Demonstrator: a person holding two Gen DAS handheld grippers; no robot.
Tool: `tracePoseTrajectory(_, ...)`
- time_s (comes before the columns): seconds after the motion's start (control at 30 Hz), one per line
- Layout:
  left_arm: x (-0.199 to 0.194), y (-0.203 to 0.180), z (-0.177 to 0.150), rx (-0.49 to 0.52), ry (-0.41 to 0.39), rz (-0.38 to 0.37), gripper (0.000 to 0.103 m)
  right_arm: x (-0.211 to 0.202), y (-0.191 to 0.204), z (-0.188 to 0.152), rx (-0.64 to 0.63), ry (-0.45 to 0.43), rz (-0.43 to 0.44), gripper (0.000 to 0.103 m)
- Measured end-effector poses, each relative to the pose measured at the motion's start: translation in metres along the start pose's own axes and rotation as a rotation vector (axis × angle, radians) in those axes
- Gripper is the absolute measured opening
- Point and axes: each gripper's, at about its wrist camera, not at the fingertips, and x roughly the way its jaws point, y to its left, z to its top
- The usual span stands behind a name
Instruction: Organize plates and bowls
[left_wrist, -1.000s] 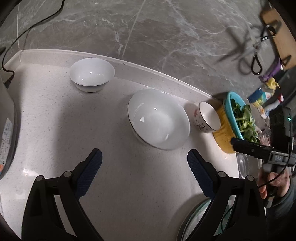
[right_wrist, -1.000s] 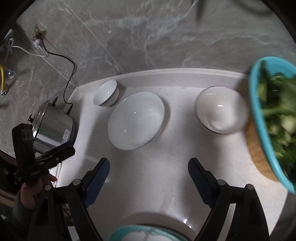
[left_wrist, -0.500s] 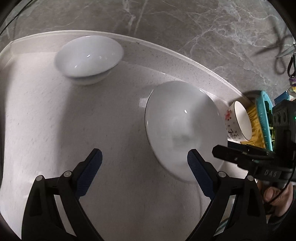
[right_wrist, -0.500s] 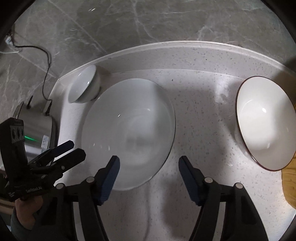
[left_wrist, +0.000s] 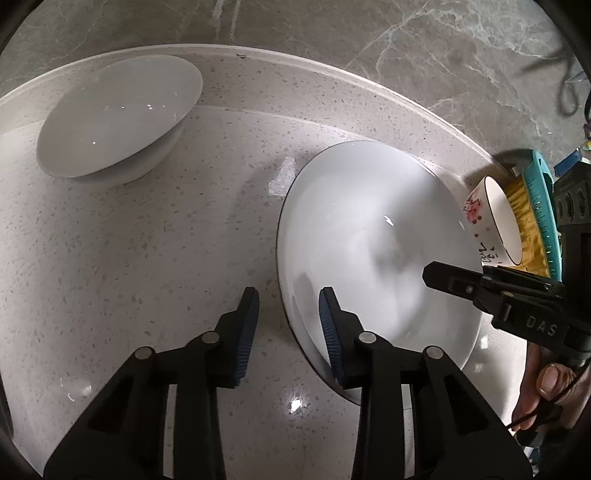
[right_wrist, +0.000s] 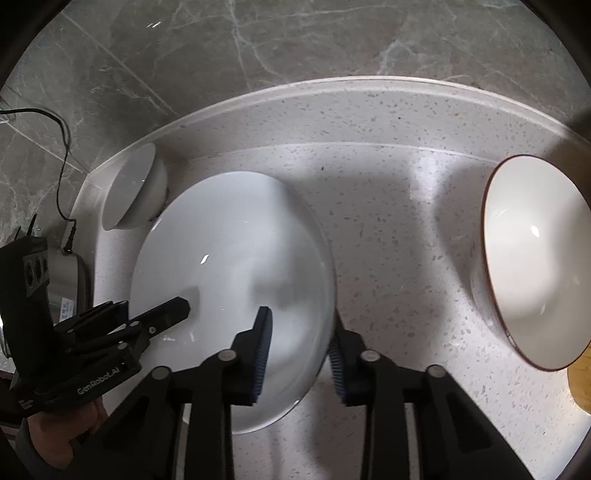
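While both jaws close, I see left gripper (left_wrist: 289, 299) and right gripper (right_wrist: 301, 325) fingers straddling opposite rims of the large white bowl (left_wrist: 373, 236), not yet clamped.

Whether the pads are pressing the big white bowl (left_wrist: 373, 236) can't be told: its rim is disappearing behind the left gripper's (left_wrist: 290, 325) right finger and behind the right gripper's (right_wrist: 299, 339) two fingers as both sets of jaws are closing. The teal basket (left_wrist: 541, 206) and the patterned bowl (left_wrist: 495, 221) are getting cut by the right gripper's body at the left view's edge (the bowl's lettering is too small to read). The steel pot (right_wrist: 75, 273) is hiding behind the left gripper in the right view.
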Motion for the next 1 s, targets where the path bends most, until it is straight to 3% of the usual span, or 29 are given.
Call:
tracePoseTrajectory(0.1,0.002,-0.004,0.000,0.014,-0.004,-0.010,0.019,0.001,-0.002,0.002,-0.009,0.000,-0.023,0.013)
tracePoseTrajectory(0.47,0.002,-0.010,-0.002,0.030,-0.012,0.027,0.013,0.000,0.003,0.001,-0.026,-0.007,-0.025,0.013)
tracePoseTrajectory(1.0,-0.046,0.004,-0.056,0.011,-0.029,0.061,0.012,-0.014,0.037,-0.039,-0.094,0.019,0.021,0.012)
